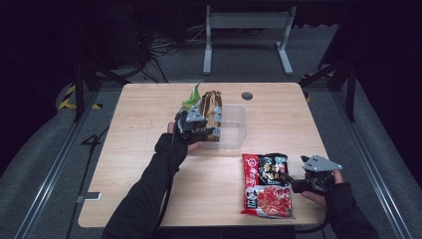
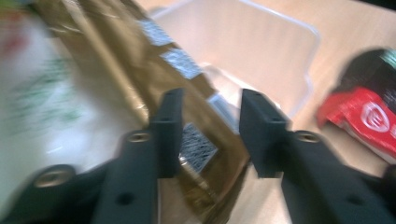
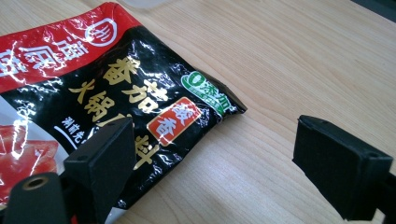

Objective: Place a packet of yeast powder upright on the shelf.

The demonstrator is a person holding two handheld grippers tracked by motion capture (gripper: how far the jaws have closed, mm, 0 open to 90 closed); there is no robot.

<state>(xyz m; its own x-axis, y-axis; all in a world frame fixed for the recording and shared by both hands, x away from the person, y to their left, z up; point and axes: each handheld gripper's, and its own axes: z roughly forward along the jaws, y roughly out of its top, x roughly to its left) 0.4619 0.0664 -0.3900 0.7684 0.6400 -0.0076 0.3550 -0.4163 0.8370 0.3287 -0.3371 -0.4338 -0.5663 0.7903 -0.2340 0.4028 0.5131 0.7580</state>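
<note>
The red-and-black pouch [image 1: 267, 185] is seen lying flat at the desk's [image 1: 149, 169] near edge. At the left, the left tongs [image 1: 203, 128] are held partly open, nothing gripped, over the gold packet [image 1: 211, 113] leaning in the clear tub [image 1: 238, 128]. At the right, the right tongs [image 1: 290, 185] are spread wide, empty, beside the pouch.

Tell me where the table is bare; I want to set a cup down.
Free: the table's left side beside the left gripper, and the far right corner. Crowded: the clear bin with its gold packet, and around the red packet.
</note>
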